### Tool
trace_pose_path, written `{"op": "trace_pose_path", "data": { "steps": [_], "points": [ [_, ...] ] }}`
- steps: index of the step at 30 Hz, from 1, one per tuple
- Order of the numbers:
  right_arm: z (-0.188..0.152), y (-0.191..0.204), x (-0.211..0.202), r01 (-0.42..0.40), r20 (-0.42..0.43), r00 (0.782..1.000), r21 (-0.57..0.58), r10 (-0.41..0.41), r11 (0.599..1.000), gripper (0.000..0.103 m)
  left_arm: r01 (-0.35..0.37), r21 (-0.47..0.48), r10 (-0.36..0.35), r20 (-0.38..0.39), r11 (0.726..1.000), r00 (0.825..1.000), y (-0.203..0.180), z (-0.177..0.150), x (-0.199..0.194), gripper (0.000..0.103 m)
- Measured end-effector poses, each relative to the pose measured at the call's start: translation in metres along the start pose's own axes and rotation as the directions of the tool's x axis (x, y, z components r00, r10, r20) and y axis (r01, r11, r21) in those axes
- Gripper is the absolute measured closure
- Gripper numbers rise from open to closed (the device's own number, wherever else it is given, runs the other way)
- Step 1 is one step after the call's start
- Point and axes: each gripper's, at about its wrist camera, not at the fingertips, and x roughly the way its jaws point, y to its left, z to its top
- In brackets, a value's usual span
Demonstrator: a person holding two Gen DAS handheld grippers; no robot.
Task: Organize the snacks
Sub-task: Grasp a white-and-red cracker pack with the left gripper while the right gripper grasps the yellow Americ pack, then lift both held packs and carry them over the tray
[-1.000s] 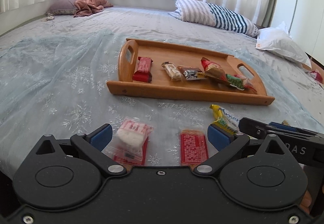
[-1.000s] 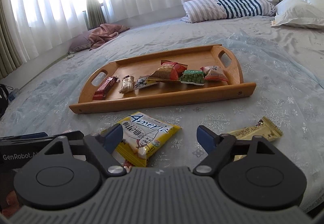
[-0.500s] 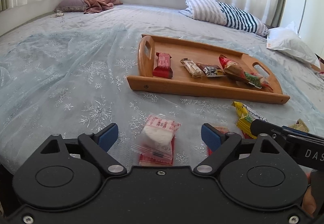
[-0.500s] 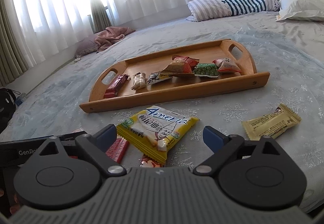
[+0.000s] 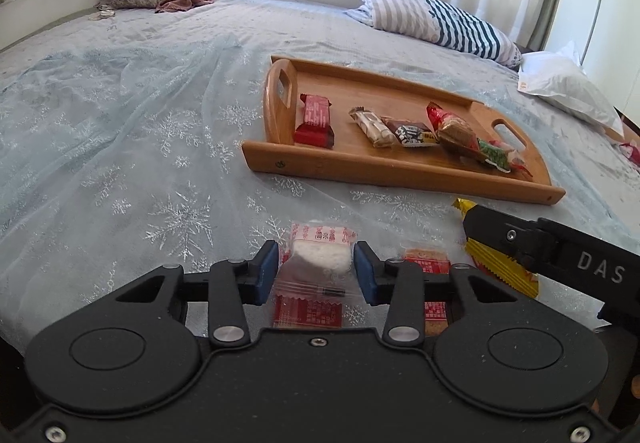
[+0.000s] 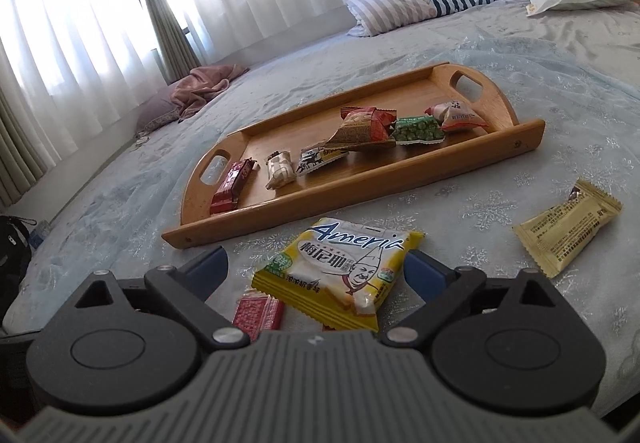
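- left gripper point(image 5: 315, 270) has its blue-padded fingers point(image 5: 265, 272) pinched in on a clear-and-red packet with a white sweet point(image 5: 316, 275), lying on the bed
- right gripper point(image 6: 316, 275) is spread wide around a yellow "Ameria" biscuit pack point(image 6: 340, 269), not touching it
- wooden handled tray point(image 5: 400, 173) beyond holds six snacks

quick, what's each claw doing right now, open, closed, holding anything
Left claw: closed on the clear packet with the white cake.
Right claw: open, straddling the yellow Ameria snack packet, holding nothing.
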Motion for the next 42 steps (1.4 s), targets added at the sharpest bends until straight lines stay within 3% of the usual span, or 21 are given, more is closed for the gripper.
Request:
{"op": "trace_pose_path", "data": {
  "steps": [6, 13, 16, 26, 42],
  "points": [
    [0.000, 0.007, 0.007, 0.059, -0.007, 0.998, -0.008, -0.059, 0.998, 0.007, -0.006, -0.001, 0.006, 0.007, 1.000, 1.000, 0.001, 0.004, -0.001, 0.064],
    [0.000, 0.006, 0.008, 0.094, -0.017, 0.995, -0.017, -0.095, 0.995, 0.027, -0.006, -0.005, 0.006, 0.000, 1.000, 1.000, 0.001, 0.005, 0.001, 0.064],
    [0.001, 0.004, 0.006, 0.117, -0.012, 0.993, -0.016, -0.118, 0.993, 0.041, -0.005, -0.011, 0.005, -0.006, 1.000, 1.000, 0.001, 0.004, 0.002, 0.064],
    [0.001, 0.002, 0.001, 0.118, 0.004, 0.993, -0.050, -0.118, 0.992, 0.042, 0.000, 0.007, 0.000, -0.035, 1.000, 0.999, -0.005, 0.004, 0.014, 0.065],
    [0.010, -0.004, -0.011, 0.153, 0.069, 0.987, -0.107, -0.146, 0.982, 0.043, 0.018, 0.029, -0.019, 0.031, 0.999, 0.999, -0.016, 0.021, 0.004, 0.067]
  ]
}}
